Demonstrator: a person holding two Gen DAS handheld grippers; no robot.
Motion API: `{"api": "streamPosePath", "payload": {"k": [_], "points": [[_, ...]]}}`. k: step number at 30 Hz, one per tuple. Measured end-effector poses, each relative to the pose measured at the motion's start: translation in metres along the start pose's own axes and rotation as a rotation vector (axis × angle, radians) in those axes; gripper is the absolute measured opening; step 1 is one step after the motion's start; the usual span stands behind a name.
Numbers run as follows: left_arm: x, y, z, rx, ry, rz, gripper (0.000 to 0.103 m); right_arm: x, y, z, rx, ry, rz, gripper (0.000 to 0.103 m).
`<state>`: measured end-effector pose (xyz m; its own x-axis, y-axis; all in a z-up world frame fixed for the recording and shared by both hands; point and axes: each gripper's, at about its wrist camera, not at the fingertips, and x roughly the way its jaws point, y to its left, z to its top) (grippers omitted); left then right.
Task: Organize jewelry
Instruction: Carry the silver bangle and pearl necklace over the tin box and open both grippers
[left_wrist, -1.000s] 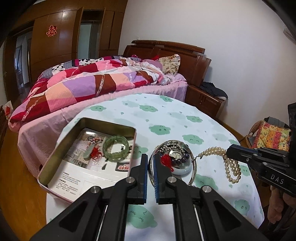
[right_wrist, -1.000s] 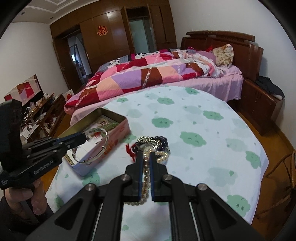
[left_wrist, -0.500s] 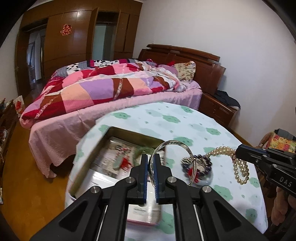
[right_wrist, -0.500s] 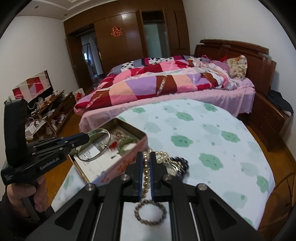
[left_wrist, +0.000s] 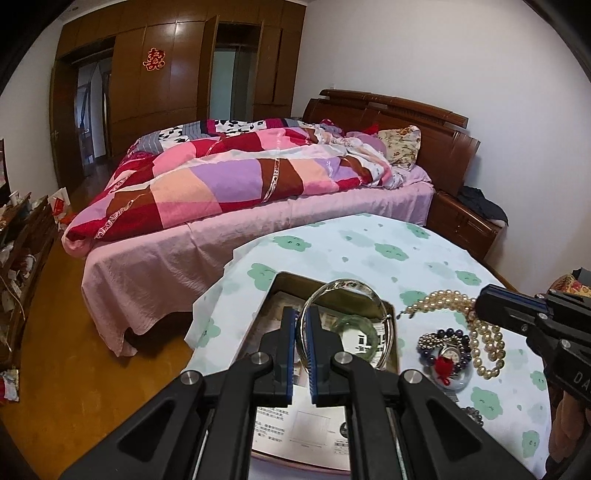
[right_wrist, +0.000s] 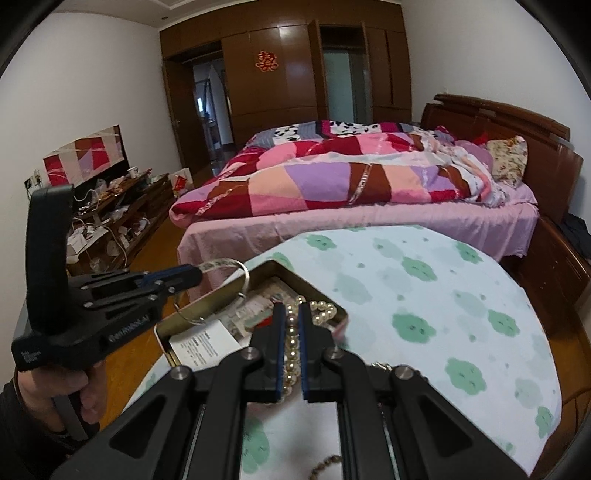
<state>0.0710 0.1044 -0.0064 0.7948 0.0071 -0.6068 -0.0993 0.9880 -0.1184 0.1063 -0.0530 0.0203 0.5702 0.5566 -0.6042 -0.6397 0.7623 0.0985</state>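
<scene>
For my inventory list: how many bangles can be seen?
2: a silver bangle held above the tin, and a green bangle lying inside it. Others may be hidden.

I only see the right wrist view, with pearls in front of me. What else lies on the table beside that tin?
Observer: A dark bead bracelet with a red tassel lies right of the tin.
Operator: How do my pearls hang?
Observer: The pearl necklace droops in loops from the right gripper, beside that bracelet.
Operator: Anything inside the tin?
Observer: A green bangle, seen through the silver bangle clamped in the left gripper.
</scene>
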Motion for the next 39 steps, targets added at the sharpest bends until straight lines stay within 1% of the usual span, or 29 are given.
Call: {"api": "streamPosePath", "payload": {"k": [8, 21, 29, 39], "points": [[0.023, 0.007, -0.004, 0.001, 0.042, 0.016, 0.005, 0.028, 0.013, 0.0, -0.009, 0.035, 0.018, 0.008], [0.04, 0.01, -0.017, 0.011, 0.1, 0.014, 0.005, 0.063, 0.014, -0.02, 0.002, 0.114, 0.019, 0.008], [0.048, 0.01, -0.025, 0.014, 0.122, 0.02, 0.005, 0.077, 0.011, -0.031, 0.008, 0.157, 0.006, 0.008], [0.056, 0.011, -0.03, 0.01, 0.144, 0.024, 0.005, 0.083, 0.012, -0.038, 0.01, 0.179, 0.004, 0.008]]}}
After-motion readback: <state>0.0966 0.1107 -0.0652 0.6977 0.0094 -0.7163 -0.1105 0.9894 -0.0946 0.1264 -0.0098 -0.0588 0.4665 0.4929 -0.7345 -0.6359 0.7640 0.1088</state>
